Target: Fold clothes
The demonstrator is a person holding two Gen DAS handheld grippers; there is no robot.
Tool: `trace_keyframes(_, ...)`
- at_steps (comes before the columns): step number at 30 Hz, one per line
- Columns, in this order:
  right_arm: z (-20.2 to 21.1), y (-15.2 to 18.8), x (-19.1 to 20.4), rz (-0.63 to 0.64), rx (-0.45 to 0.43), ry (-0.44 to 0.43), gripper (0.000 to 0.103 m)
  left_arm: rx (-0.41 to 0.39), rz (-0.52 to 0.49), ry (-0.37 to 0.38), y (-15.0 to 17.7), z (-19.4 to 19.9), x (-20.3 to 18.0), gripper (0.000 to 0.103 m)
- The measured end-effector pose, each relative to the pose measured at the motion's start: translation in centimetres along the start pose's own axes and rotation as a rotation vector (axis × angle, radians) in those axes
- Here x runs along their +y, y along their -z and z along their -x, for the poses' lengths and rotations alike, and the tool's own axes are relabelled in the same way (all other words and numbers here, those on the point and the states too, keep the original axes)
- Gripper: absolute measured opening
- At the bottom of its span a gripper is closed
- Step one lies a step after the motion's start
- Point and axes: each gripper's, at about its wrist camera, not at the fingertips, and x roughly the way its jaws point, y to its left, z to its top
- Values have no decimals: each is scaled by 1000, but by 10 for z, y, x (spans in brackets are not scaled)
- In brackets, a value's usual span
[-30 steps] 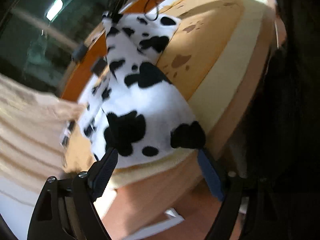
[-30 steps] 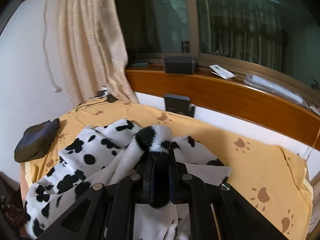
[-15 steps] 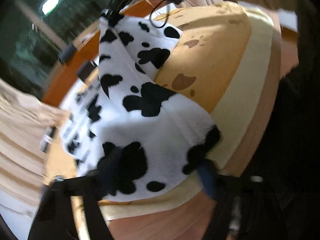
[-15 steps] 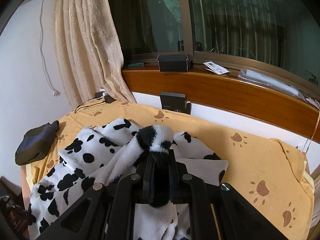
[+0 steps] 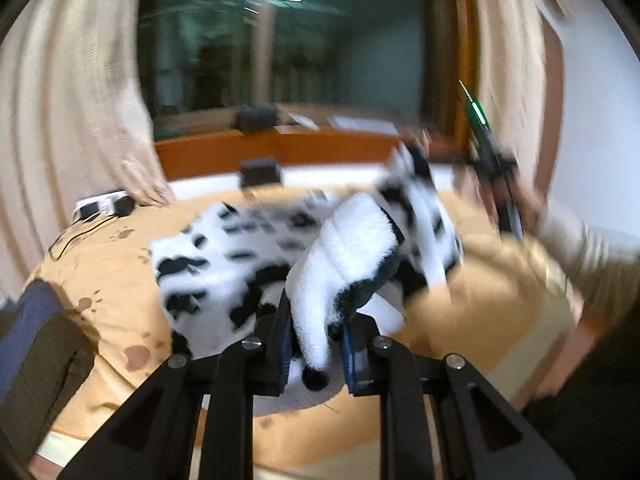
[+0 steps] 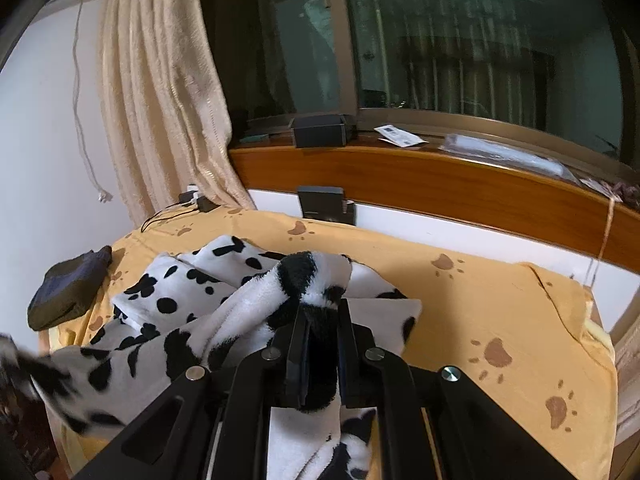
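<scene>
Cow-print fleece garment (image 6: 188, 300) lies bunched on the bed's yellow paw-print sheet (image 6: 500, 304). Left gripper (image 5: 316, 340) has just been closing, blue-padded fingers (image 5: 285, 344) now pinching a thick fold of the fleece lifted off the bed; view blurred. Right gripper (image 6: 320, 344) is clamped tight on another bunched fold, raised above the sheet. Dark folded cloth (image 6: 68, 288) sits near the bed's left edge, apart from the fleece. Beige curtain (image 6: 160, 92) hangs behind.
</scene>
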Motion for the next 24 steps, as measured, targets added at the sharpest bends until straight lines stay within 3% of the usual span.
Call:
trace_keyframes(6,12,6,-8,-37,-32,11,11,-114,141,-23,-37,-9,58,21)
trace_keyframes(14,2,-6,-21,-87,-76,70,11,-168,268,-23,-96,-51,122,21)
trace_keyframes(17,-11,-14,-27,-108,-85,93,11,-138,314,-58,-114,-81,147,21)
trace_keyframes(24,-81,-29,-45,-142,-29,176,11,10,427,-131,-120,-179,207,21)
